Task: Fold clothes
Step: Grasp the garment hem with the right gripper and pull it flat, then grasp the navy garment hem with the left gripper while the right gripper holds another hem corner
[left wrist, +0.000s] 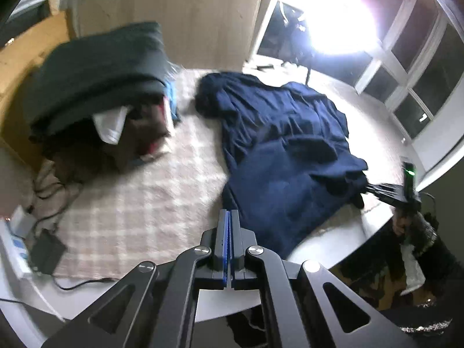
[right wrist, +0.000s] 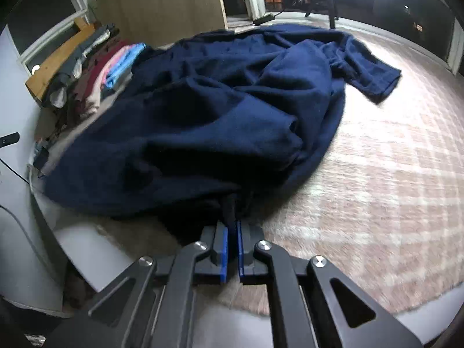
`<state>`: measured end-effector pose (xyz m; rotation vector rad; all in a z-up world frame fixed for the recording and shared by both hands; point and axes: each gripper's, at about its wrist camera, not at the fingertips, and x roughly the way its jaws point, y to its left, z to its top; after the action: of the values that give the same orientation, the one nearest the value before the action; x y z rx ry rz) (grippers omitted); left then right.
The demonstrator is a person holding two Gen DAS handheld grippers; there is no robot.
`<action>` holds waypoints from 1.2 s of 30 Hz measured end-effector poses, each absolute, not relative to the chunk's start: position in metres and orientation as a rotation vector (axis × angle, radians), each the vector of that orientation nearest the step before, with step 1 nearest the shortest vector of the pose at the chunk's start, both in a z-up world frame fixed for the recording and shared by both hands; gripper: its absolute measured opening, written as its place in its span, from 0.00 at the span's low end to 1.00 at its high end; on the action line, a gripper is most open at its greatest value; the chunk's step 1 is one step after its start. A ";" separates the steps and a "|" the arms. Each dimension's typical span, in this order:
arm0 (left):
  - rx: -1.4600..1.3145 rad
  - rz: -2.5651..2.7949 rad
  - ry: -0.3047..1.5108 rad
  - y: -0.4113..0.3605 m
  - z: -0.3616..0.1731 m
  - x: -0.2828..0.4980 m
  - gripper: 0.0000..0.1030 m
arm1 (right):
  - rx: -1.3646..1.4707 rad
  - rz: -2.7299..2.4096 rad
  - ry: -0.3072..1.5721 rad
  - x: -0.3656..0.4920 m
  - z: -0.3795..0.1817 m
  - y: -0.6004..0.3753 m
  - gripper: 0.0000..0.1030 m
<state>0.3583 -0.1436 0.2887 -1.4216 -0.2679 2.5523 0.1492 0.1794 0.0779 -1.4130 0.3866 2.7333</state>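
Claw first: your right claw (right wrist: pixel 231 226) pinches the near edge of the navy garment (right wrist: pixel 203 110), which lies rumpled across the checked rug (right wrist: pixel 377 174), one short sleeve (right wrist: pixel 374 72) flung out flat at the far side; your left claw (left wrist: pixel 229 217) is pressed together on nothing, hovering just beside the cloth; a stack of folded clothes (right wrist: pixel 95 66) sits beyond. You look mid-spread or mid-fold; the pictures fit either; next you need a second held edge.

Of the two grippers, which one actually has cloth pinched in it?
The right gripper: a fold of the navy garment sits between its blue pads. The left gripper is shut with nothing in it, beside the garment's edge.
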 end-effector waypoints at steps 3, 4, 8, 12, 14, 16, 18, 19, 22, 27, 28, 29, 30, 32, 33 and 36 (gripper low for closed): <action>-1.445 2.546 -0.249 -0.145 0.280 0.359 0.00 | -1.382 2.752 0.372 0.164 0.099 0.179 0.05; -1.474 2.536 -0.231 -0.142 0.271 0.358 0.00 | -1.376 2.741 0.369 0.168 0.102 0.181 0.05; -1.623 2.446 -0.207 -0.114 0.216 0.349 0.36 | -1.352 2.699 0.353 0.181 0.110 0.187 0.06; -1.757 2.403 -0.069 -0.084 0.170 0.339 0.57 | -1.329 2.656 0.339 0.195 0.119 0.193 0.25; -1.805 2.394 -0.026 -0.078 0.155 0.335 0.59 | -1.322 2.636 0.333 0.200 0.122 0.196 0.27; -1.808 2.390 -0.031 -0.073 0.148 0.332 0.58 | -1.355 2.622 0.329 0.196 0.111 0.199 0.40; -1.745 2.377 -0.041 -0.067 0.151 0.332 0.37 | -1.397 2.598 0.294 0.192 0.098 0.200 0.53; -1.729 2.360 -0.044 -0.064 0.152 0.331 0.15 | -1.416 2.583 0.273 0.190 0.091 0.202 0.53; -1.690 2.331 -0.060 -0.059 0.162 0.332 0.05 | -1.470 2.541 0.285 0.186 0.068 0.207 0.53; -1.550 2.347 -0.222 -0.079 0.208 0.334 0.05 | -1.430 2.546 0.317 0.194 0.075 0.207 0.45; -1.518 2.358 -0.238 -0.084 0.220 0.335 0.04 | -1.399 2.549 0.293 0.199 0.086 0.206 0.14; -1.490 2.373 -0.250 -0.090 0.233 0.336 0.04 | -1.368 2.552 0.270 0.204 0.097 0.204 0.03; -1.462 2.388 -0.262 -0.096 0.246 0.338 0.04 | -1.337 2.554 0.246 0.209 0.108 0.203 0.03; -1.415 2.408 -0.271 -0.107 0.273 0.348 0.03 | -1.275 2.557 0.199 0.219 0.130 0.200 0.03; -1.392 2.418 -0.275 -0.112 0.286 0.353 0.02 | -1.245 2.557 0.176 0.224 0.141 0.198 0.03; -1.377 2.449 -0.257 -0.124 0.310 0.376 0.00 | -1.140 2.545 0.061 0.250 0.189 0.189 0.03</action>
<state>0.3755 -0.1239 0.3097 -1.3771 -0.2572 2.4494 0.2496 0.1886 0.1890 -1.1402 0.0612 2.5450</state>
